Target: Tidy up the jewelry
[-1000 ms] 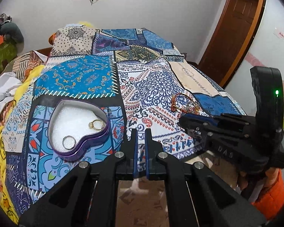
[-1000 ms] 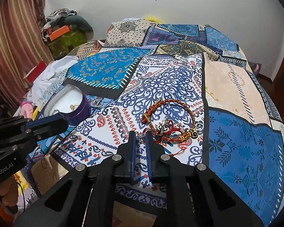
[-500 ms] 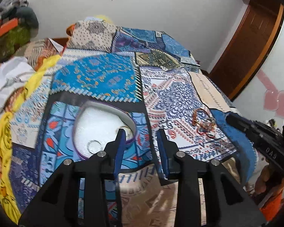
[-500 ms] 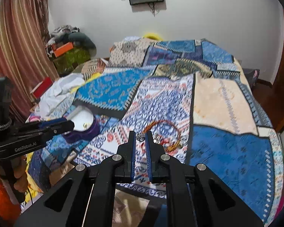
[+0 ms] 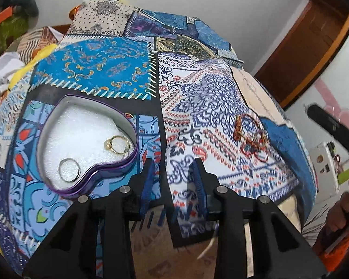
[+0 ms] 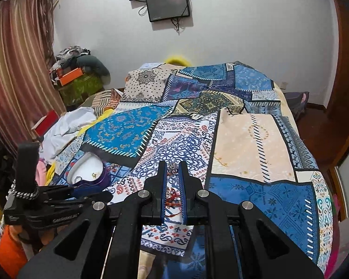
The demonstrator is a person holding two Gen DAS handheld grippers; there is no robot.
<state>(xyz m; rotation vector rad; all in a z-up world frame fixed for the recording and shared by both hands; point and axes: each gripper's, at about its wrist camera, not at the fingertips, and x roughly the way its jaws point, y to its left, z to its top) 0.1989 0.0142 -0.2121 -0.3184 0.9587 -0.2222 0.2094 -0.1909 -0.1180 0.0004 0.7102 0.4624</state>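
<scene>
The left gripper [image 5: 173,162] hangs over the near edge of a patchwork bedspread [image 5: 197,97], its blue-padded jaws standing apart with only cloth showing in the gap between them. Just to the left of those jaws, touching neither, sits a purple heart-shaped tin [image 5: 86,144] with a white lining. Inside it lie two rings: a gold ring [image 5: 117,144] with a pale stone near the right wall, and a plain silver ring [image 5: 69,170] nearer the point of the heart. A further small ring-like piece [image 5: 129,116] shows on the cloth against the tin's far rim, too small to name. Well to the right of the left jaws, on the white and blue paisley patch, lies a tangle of red and gold cord bracelets [image 5: 251,137].

The right gripper [image 6: 172,166] is raised above the bed with its jaws drawn close, pinching a small silvery ornate piece [image 6: 172,167] at the very tips; whether it is a ring or a charm is not clear. Below, red cords of the bracelets show through the narrow slot between its fingers.
</scene>
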